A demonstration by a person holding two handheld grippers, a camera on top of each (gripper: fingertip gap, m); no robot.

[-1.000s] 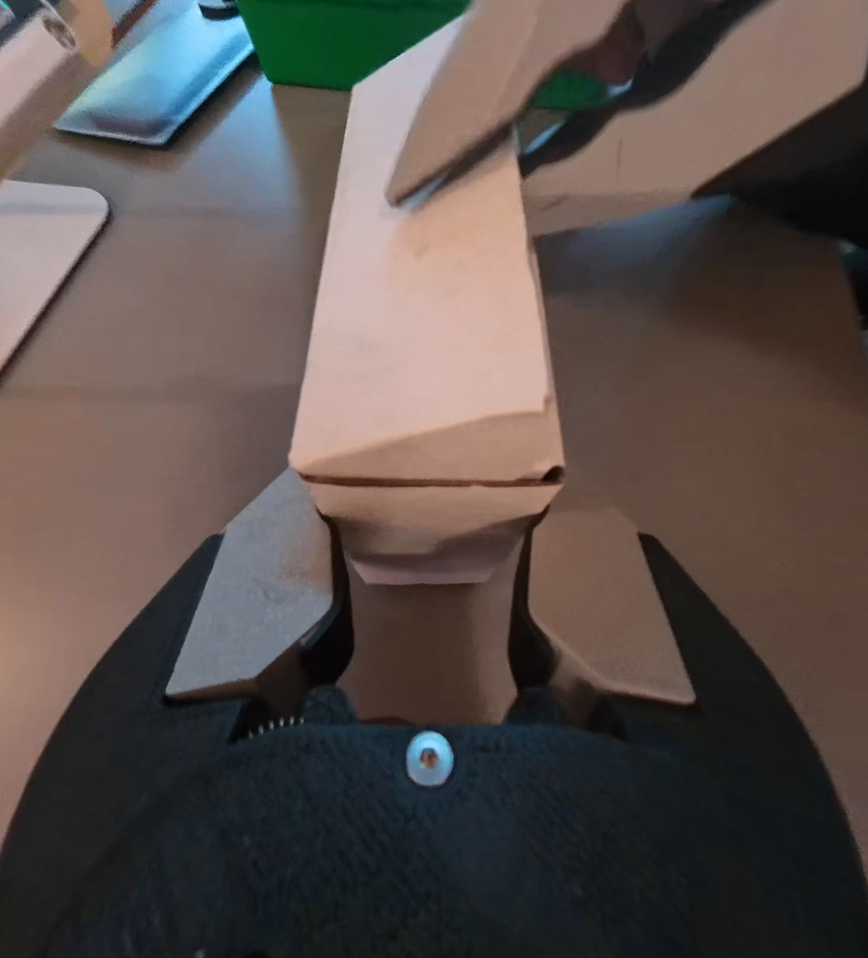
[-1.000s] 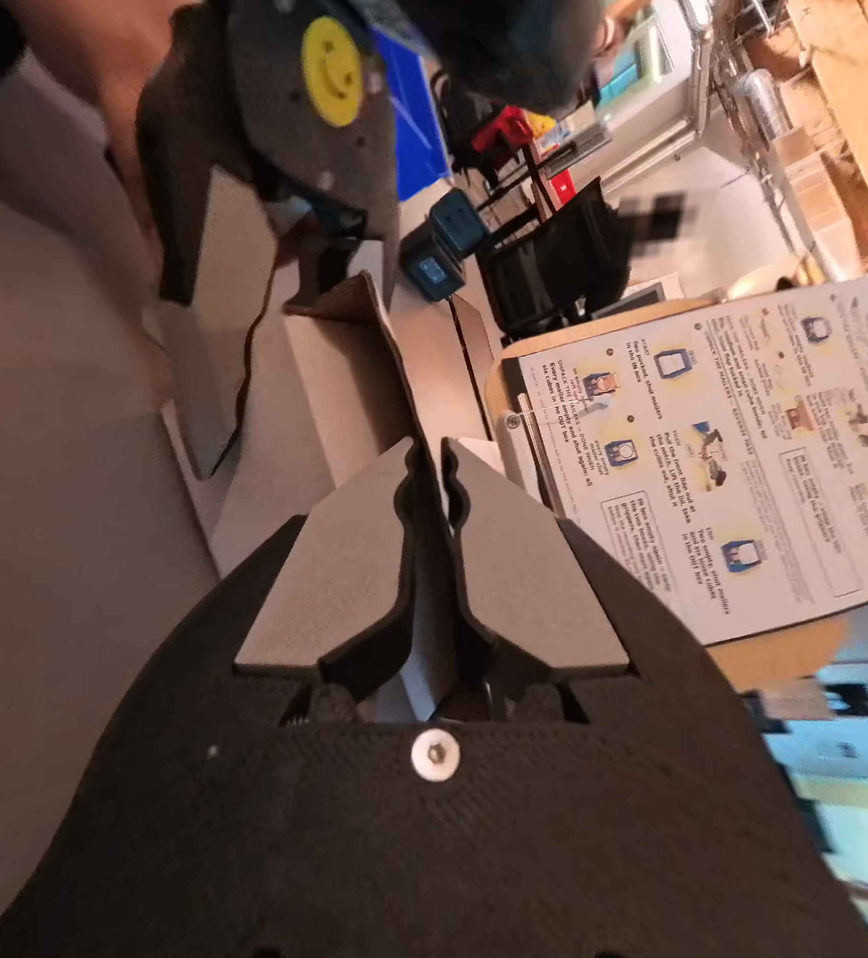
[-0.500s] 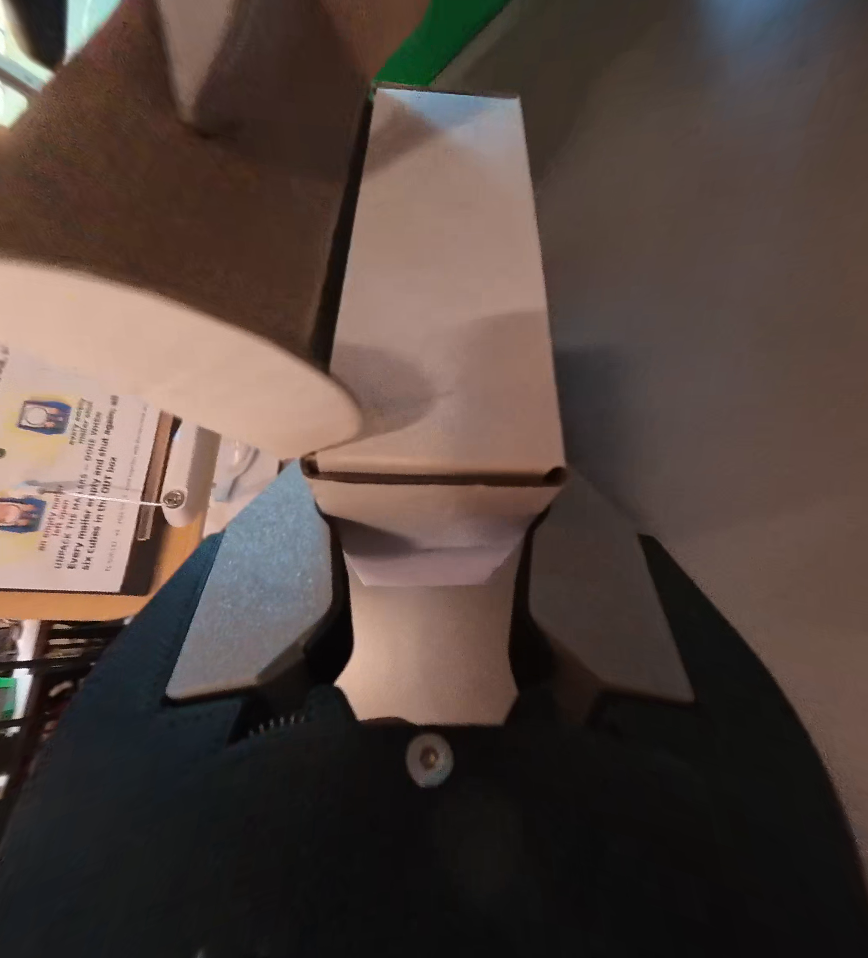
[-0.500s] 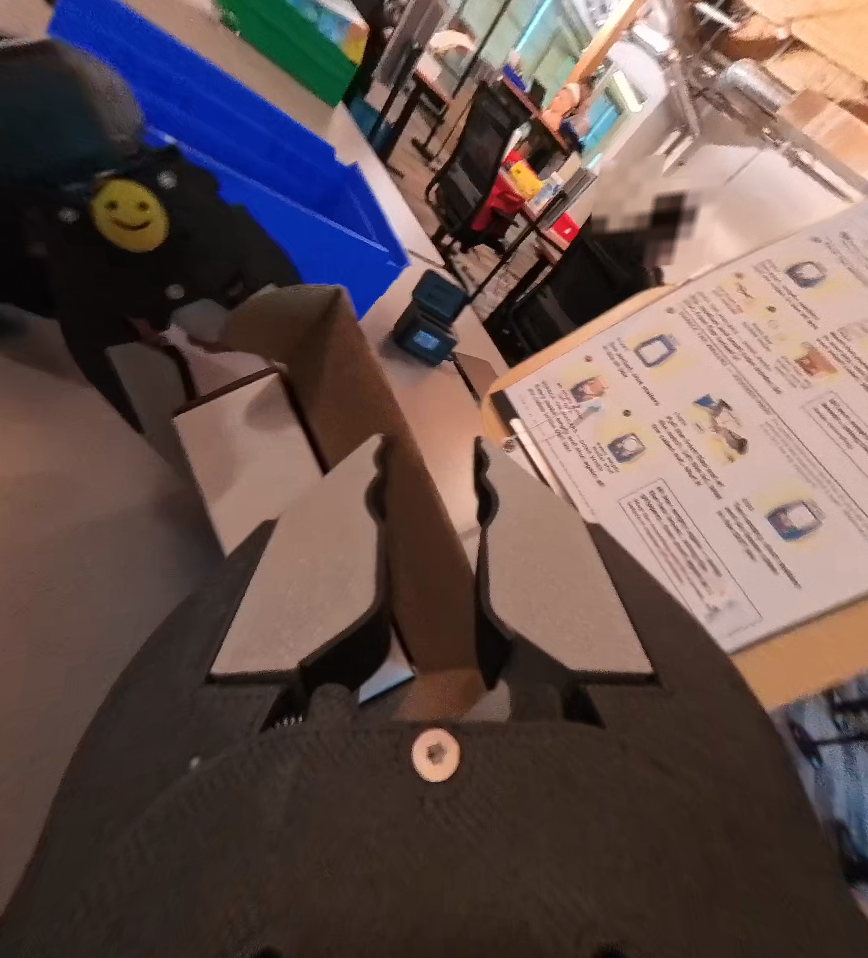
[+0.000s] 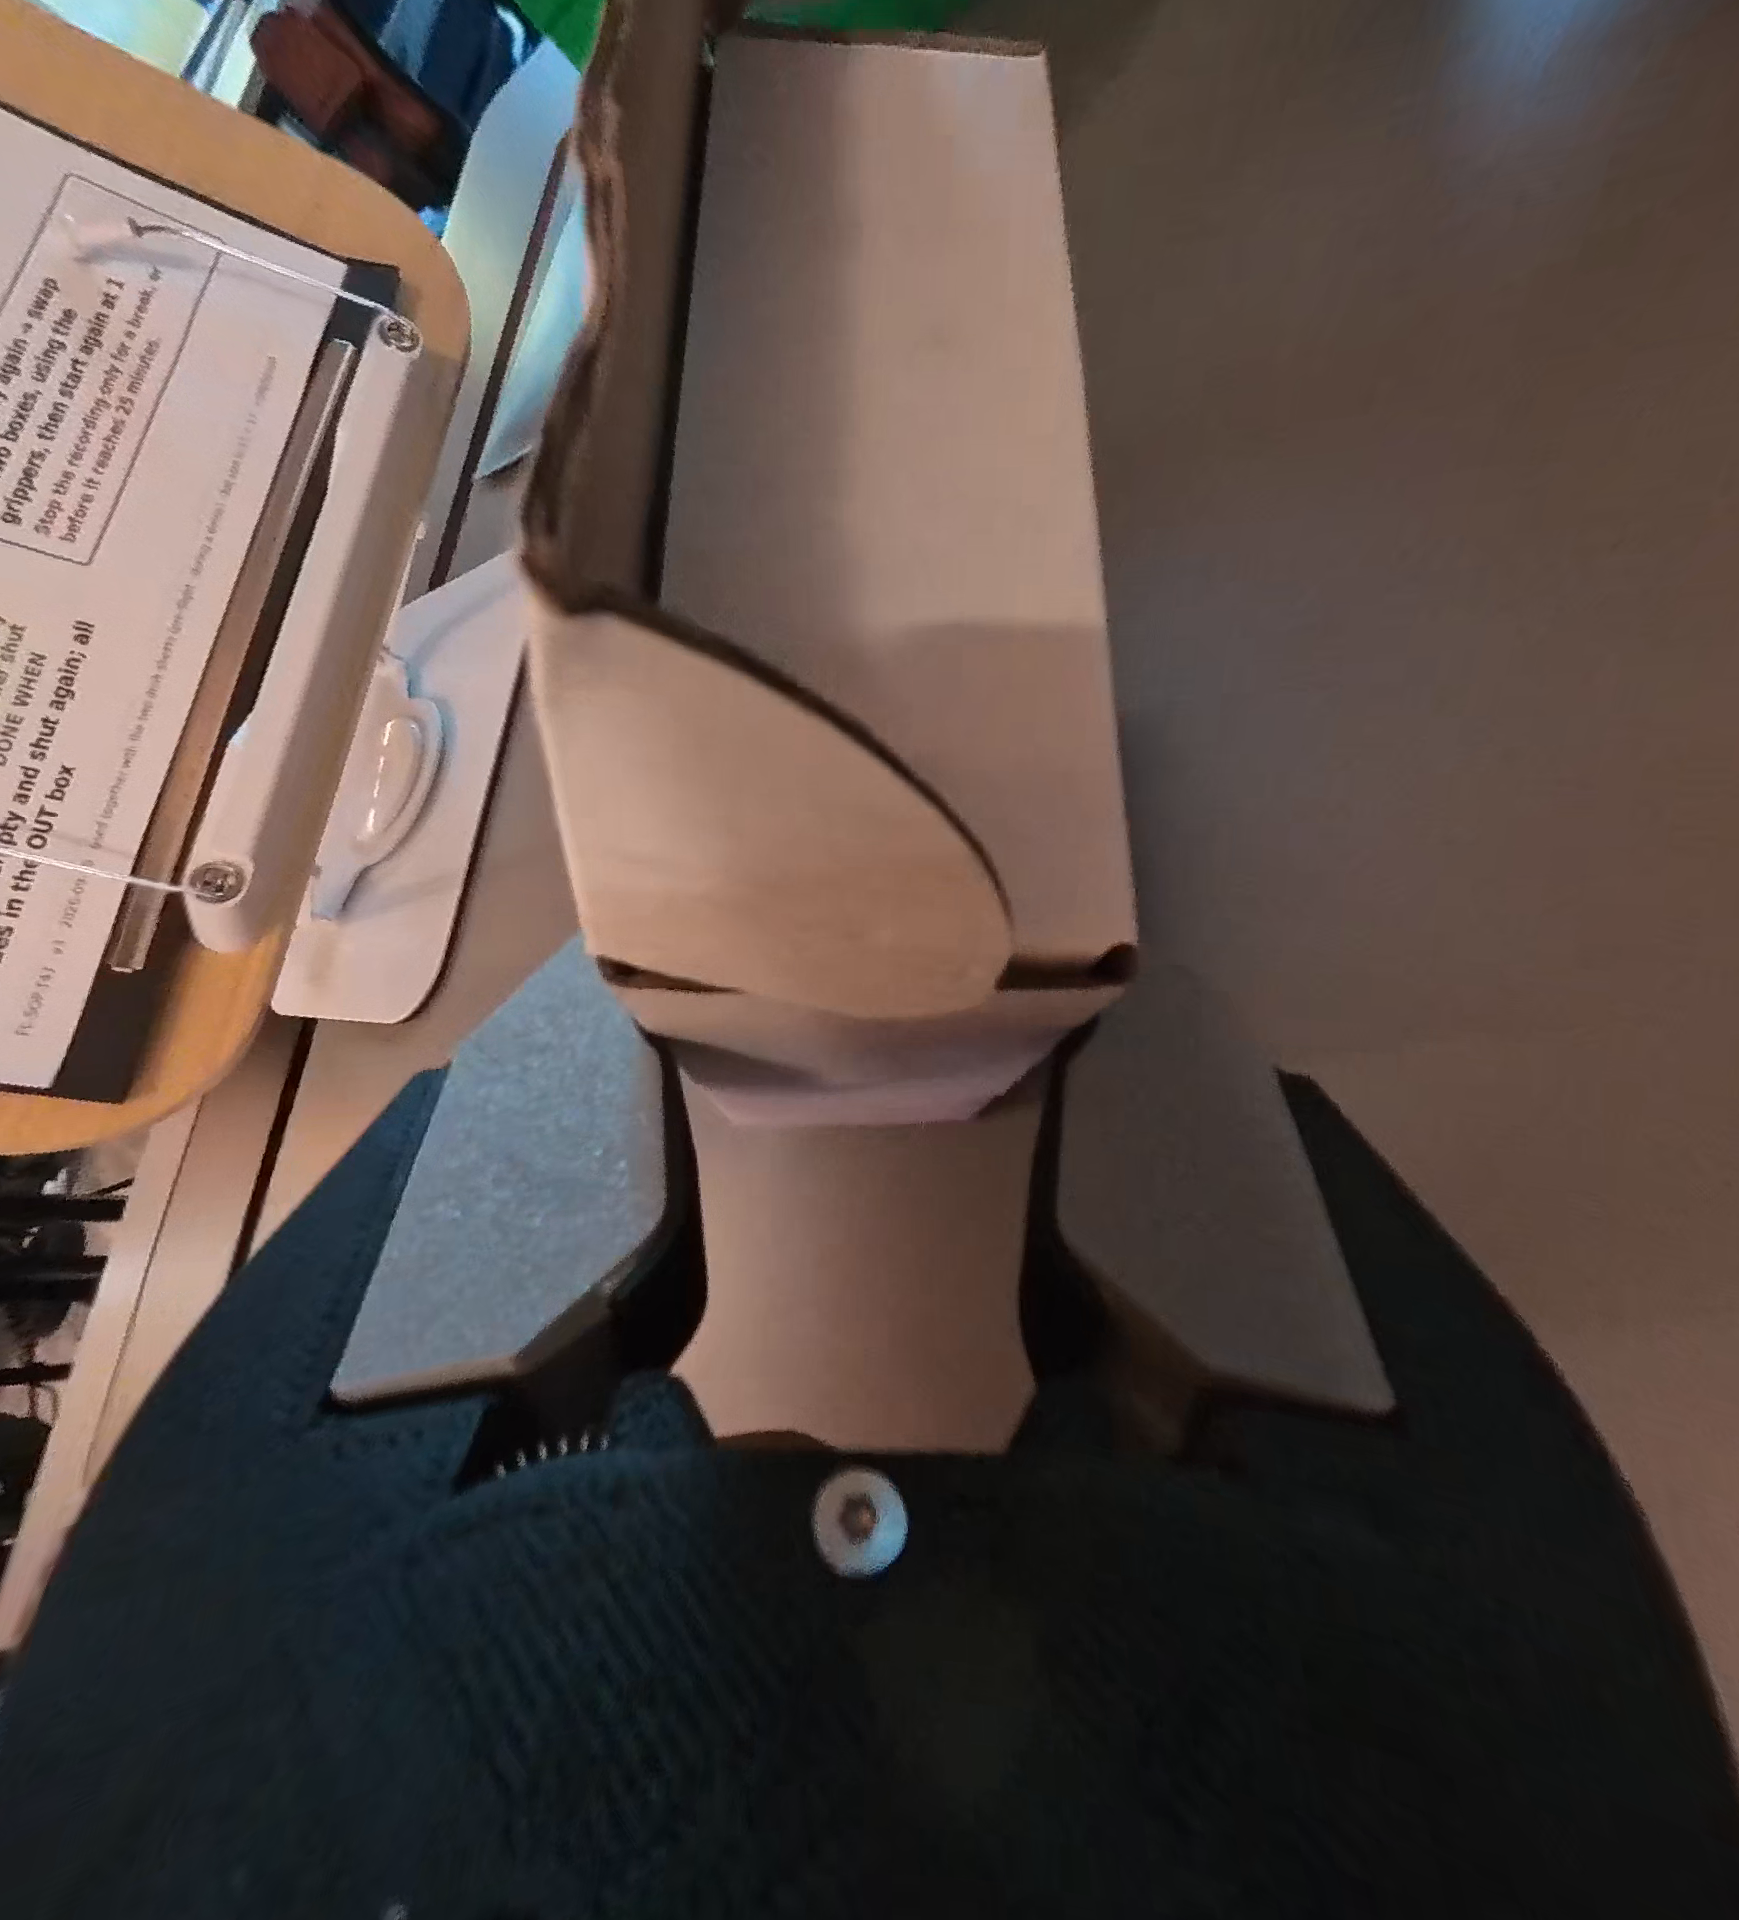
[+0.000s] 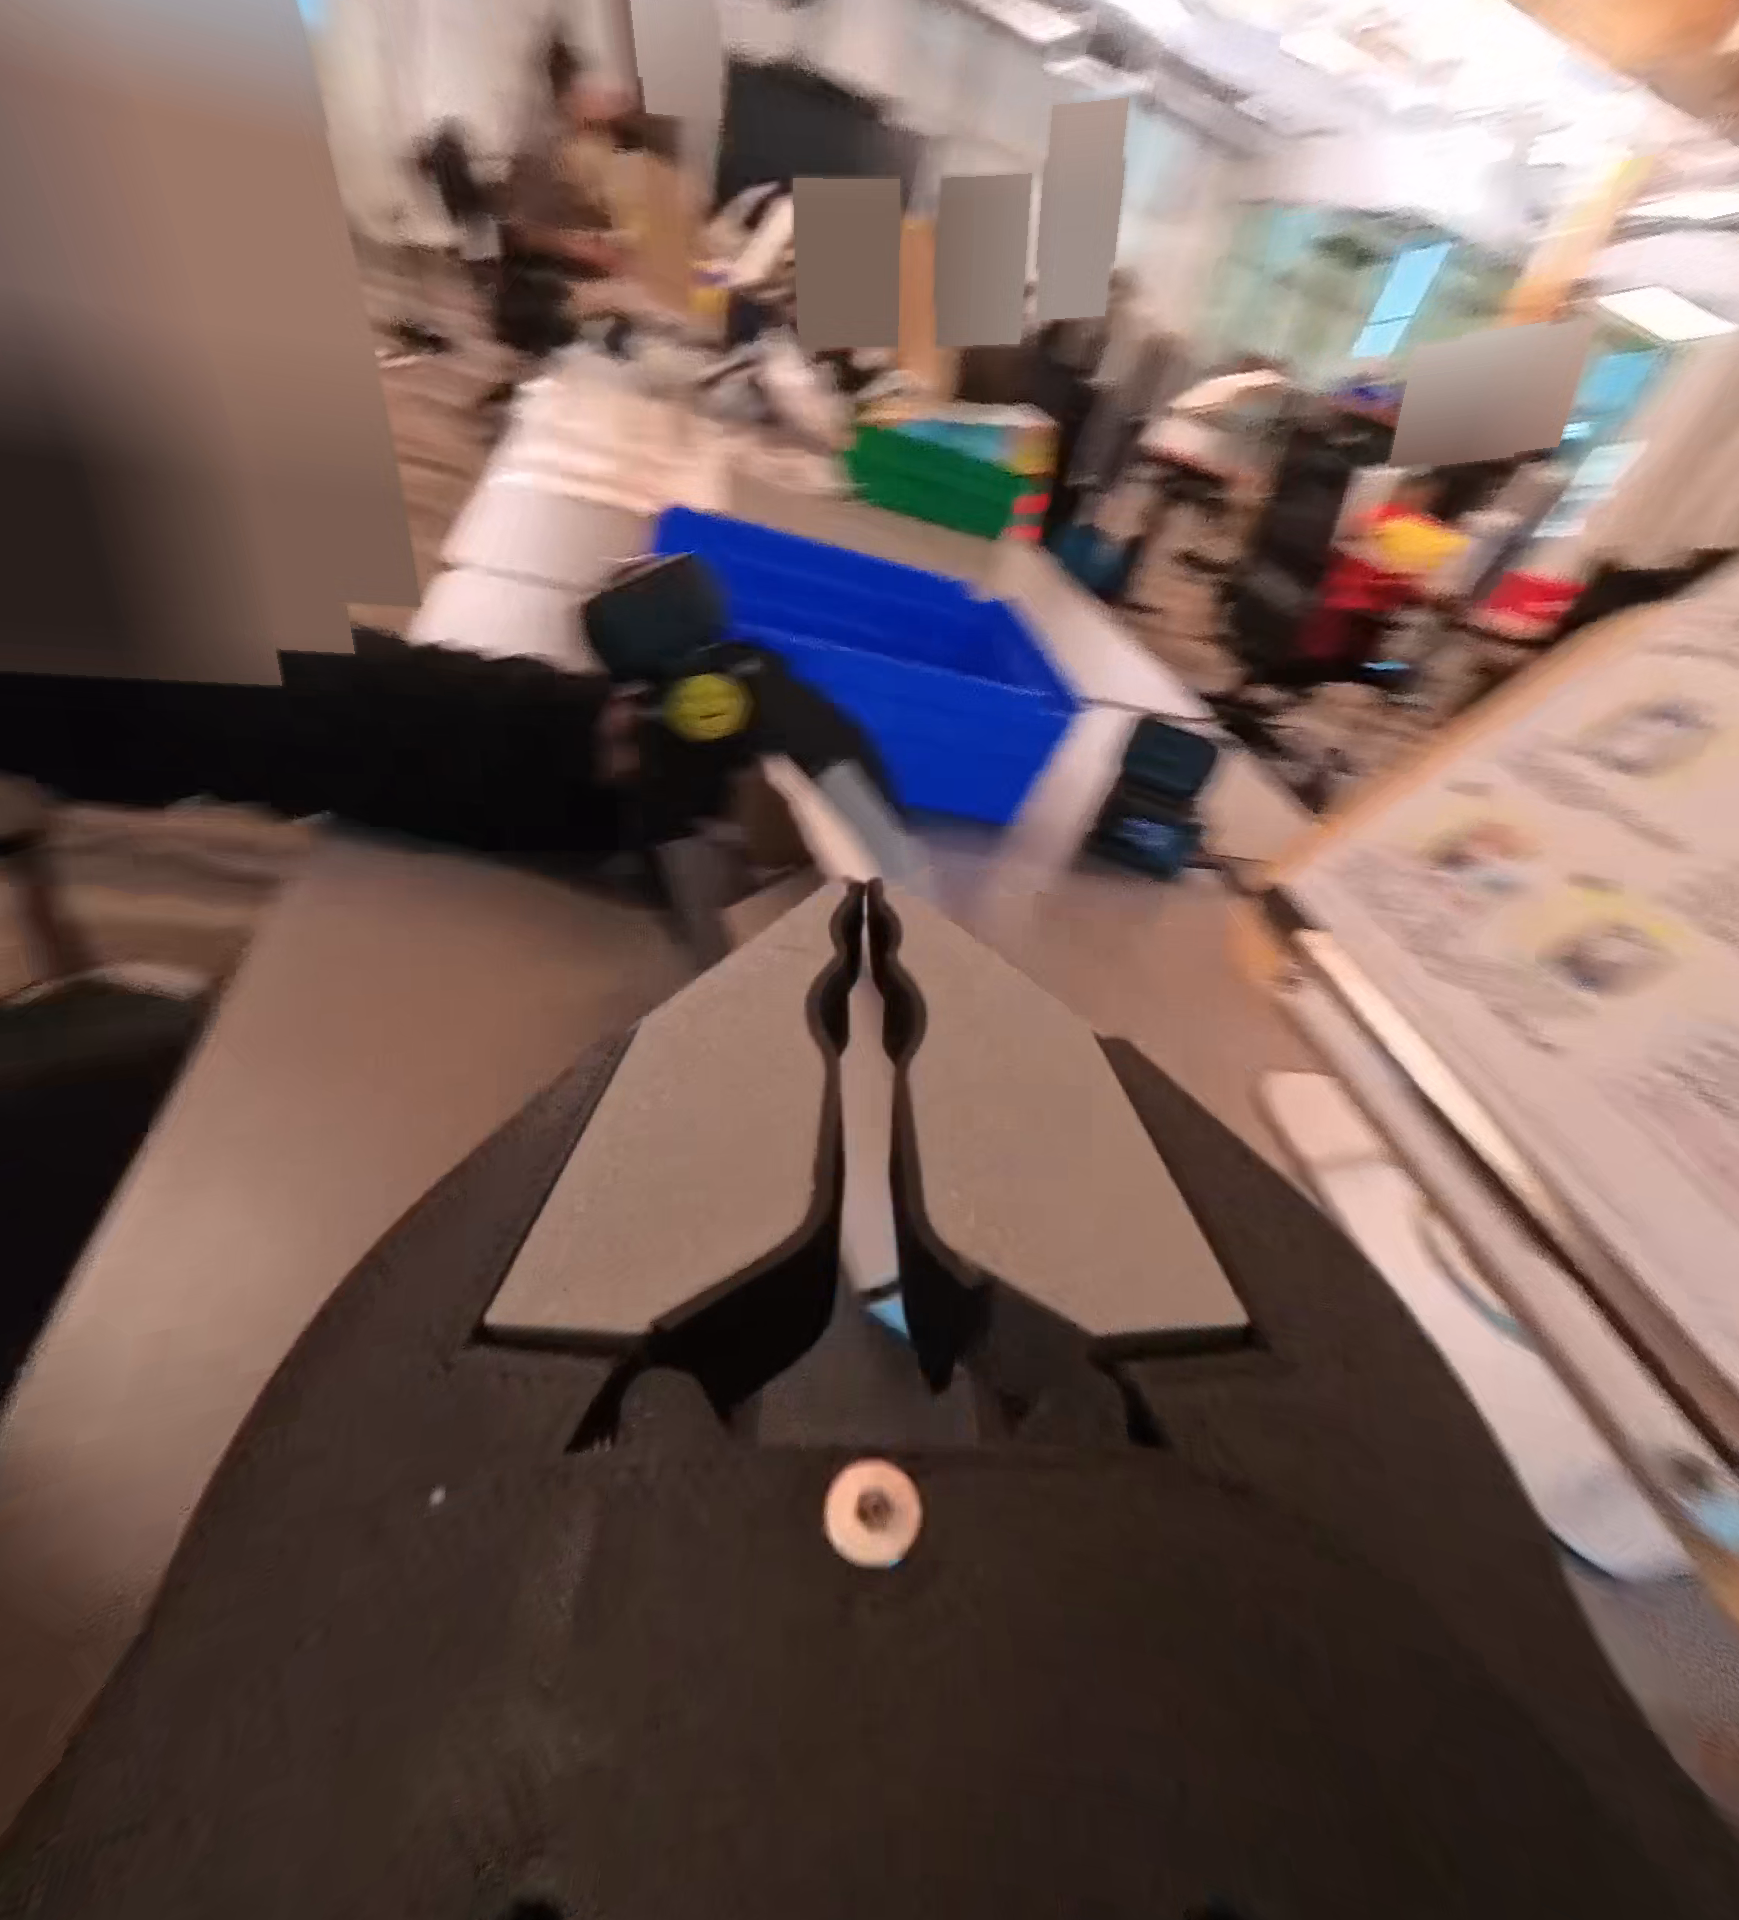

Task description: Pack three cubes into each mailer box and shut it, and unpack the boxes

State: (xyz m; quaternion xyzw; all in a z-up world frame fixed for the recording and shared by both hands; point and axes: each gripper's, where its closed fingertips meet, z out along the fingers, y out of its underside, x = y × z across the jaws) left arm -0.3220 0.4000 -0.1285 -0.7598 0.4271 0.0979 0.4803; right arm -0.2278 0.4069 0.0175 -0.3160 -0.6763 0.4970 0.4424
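In the left wrist view the left gripper (image 5: 860, 1174) is clamping the near end of the mailer box (image 5: 886, 499), its two fingers (image 5: 522, 1236) pressing on either side of the narrow end face. The box's long axis is running straight ahead from the jaws, away from the camera, so the gripper is holding it like a handle by one short end. A rounded side flap (image 5: 740, 821) is lying across the near part of the box just ahead of the jaws, and a brown lid panel (image 5: 626, 312) is standing up along the box's left edge, so the box is reading as open rather than shut. A board with an instruction sheet (image 5: 117, 582) is sitting off to the left of the jaws. In the right wrist view the right gripper (image 6: 863, 914) is showing its jaws together, tips all but touching, and what is probably only background is showing pale between them. The view is badly smeared, so that reading is tentative. Ahead of these jaws and slightly left, the left gripper (image 6: 709, 707) is holding the box (image 6: 834, 821), whose pale edge is pointing back toward the right jaws. A blue bin (image 6: 896, 665) is lying beyond it. The left gripper is therefore the one on the box, and the right would need to come forward along that same axis to reach the lid.
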